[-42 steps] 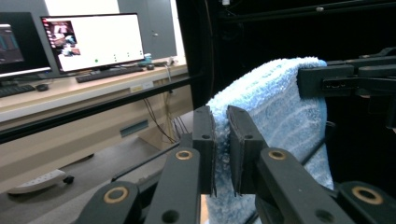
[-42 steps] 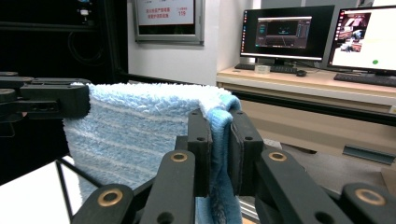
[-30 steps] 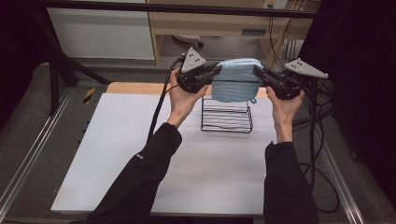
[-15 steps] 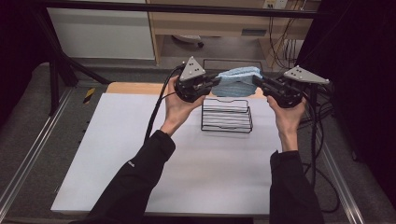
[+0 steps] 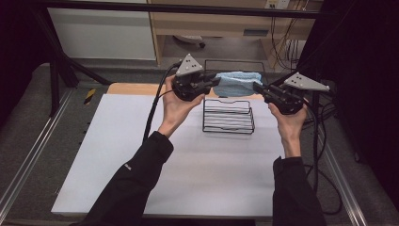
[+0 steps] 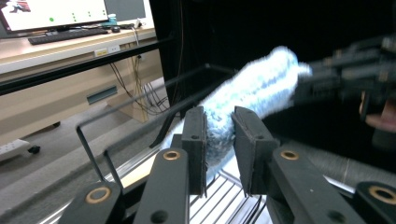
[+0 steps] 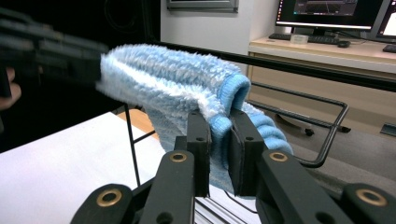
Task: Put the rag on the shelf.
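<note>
A fluffy light-blue sock (image 5: 240,81) is stretched between both grippers above the far rim of a black wire rack (image 5: 228,117). My left gripper (image 5: 214,81) holds one end. In the left gripper view the sock (image 6: 261,88) lies between its jaws (image 6: 219,116), which have just been opening, and the pads still touch the fabric. My right gripper (image 5: 256,87) is shut on the ribbed cuff end (image 7: 224,107). In the right gripper view the sock (image 7: 173,74) runs off to the left gripper (image 7: 51,51).
The rack stands at the back of a white table sheet (image 5: 188,165), with a wooden board edge (image 5: 131,88) behind it. Cables (image 5: 324,141) hang at the right. A metal rail (image 5: 28,160) runs along the left. Desks with monitors stand beyond.
Both hands have sunk slightly. The sock, which hung as a broad sheet over the rack's top, is now a narrower band lower at the rack's far rim.
</note>
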